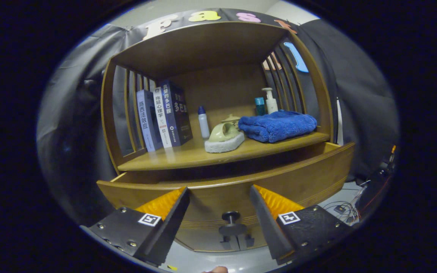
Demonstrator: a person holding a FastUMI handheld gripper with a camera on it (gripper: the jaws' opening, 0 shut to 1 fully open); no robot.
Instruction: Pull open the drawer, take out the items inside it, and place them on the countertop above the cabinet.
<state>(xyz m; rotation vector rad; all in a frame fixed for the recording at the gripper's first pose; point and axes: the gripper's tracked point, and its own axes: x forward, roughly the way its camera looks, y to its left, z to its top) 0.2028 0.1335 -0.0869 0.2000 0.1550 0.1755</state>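
The wooden drawer [302, 178] of the cabinet stands pulled out under the countertop [188, 155]. Its front panel faces me and its dark round knob [230, 217] sits between my fingers, a little below them. My gripper [219, 195] is open and holds nothing; its fingertips are close to the top edge of the drawer front. The inside of the drawer is hidden from here. On the countertop lie a folded blue towel [278, 126] and a pale green iron-shaped item [224, 137] on a white pad.
Three upright books [163, 115] lean at the left of the countertop. A small white bottle [203, 122] stands beside them, with a pump bottle [270, 100] and a teal container [260, 106] at the back right. Slatted wooden sides and a roof enclose the shelf. Cables [341, 208] lie on the floor at the right.
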